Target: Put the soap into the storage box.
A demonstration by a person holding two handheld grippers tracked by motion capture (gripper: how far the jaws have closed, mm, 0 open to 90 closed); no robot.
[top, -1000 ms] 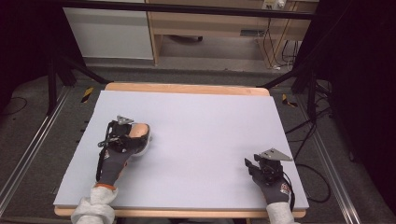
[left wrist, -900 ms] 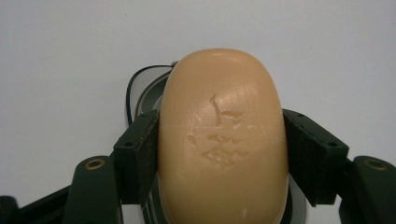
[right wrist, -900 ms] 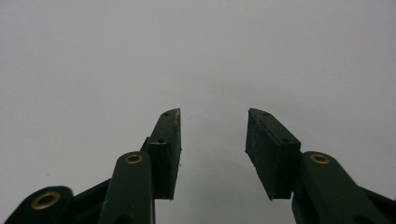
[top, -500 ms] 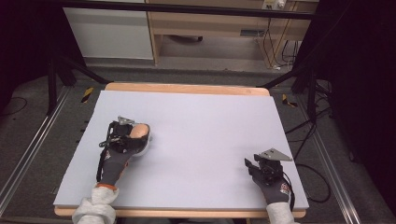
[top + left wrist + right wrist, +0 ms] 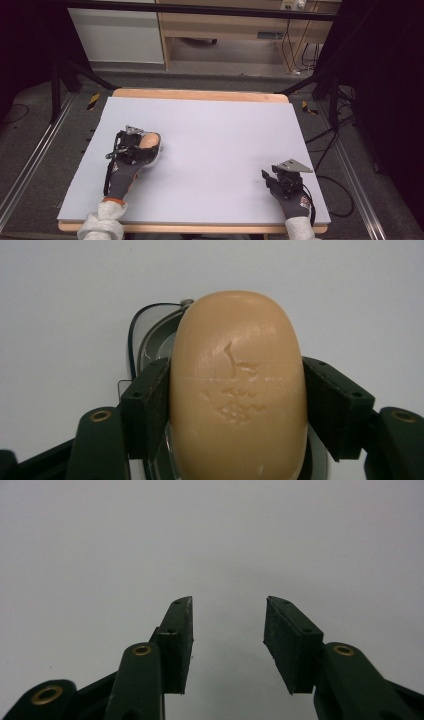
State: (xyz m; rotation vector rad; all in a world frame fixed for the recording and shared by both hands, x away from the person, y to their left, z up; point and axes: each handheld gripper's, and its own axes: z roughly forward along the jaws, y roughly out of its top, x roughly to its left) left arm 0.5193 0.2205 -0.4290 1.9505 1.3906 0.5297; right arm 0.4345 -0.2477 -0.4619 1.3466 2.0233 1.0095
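Gripping the tan soap bar (image 5: pixel 238 390), the left gripper (image 5: pixel 141 143) sits at the left side of the bench (image 5: pixel 210 130), with both black fingers (image 5: pixel 148 405) pressed against the bar's 2 long flanks. Since earlier frames are available, note that these fingers have just been opening slightly, yet the pads remain in contact with the bar. The bar lies over a clear soap dish (image 5: pixel 150 335), whose dark-edged rim curves out behind it; whether the bar rests fully seated in the dish or is held just above it cannot be told. Judged from this, the placing or lifting of the bar at the dish is the step in hand, and the release or lift-off is not yet complete. Further right, the bench surface is bare. At the near right corner, the right gripper (image 5: pixel 272 176) rests low over the bench with its fingers (image 5: pixel 176 640) apart and nothing between them, taking no part at present.
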